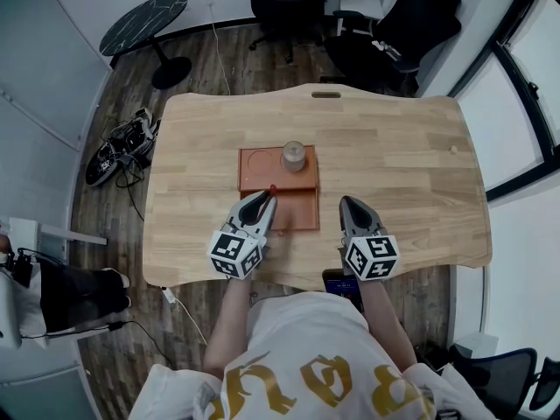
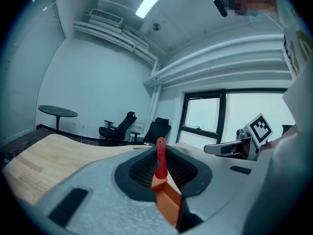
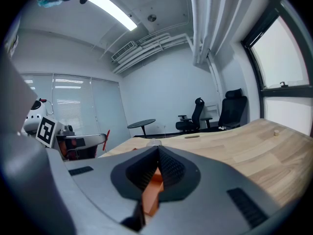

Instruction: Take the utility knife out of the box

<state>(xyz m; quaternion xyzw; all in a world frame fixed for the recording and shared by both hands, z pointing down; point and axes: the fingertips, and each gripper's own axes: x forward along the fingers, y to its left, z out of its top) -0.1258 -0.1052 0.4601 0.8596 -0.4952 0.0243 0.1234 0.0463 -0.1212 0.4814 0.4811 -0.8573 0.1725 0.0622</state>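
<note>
An orange box (image 1: pixel 297 210) lies open on the wooden table (image 1: pixel 394 147), its lid part (image 1: pixel 262 175) folded away from me. My left gripper (image 1: pixel 267 201) hovers over the box's near left corner, shut on a slim red utility knife (image 1: pixel 272 188). In the left gripper view the knife (image 2: pixel 160 156) sticks up between the closed jaws. My right gripper (image 1: pixel 353 206) hangs just right of the box with its jaws shut and nothing between them. From the right gripper view the knife (image 3: pixel 106 135) shows at the left gripper's tip.
A small glass jar (image 1: pixel 293 156) stands on the far half of the box. A dark phone (image 1: pixel 339 280) lies at the table's near edge. Office chairs (image 1: pixel 385 33) and a round side table (image 1: pixel 144 24) stand beyond the far edge.
</note>
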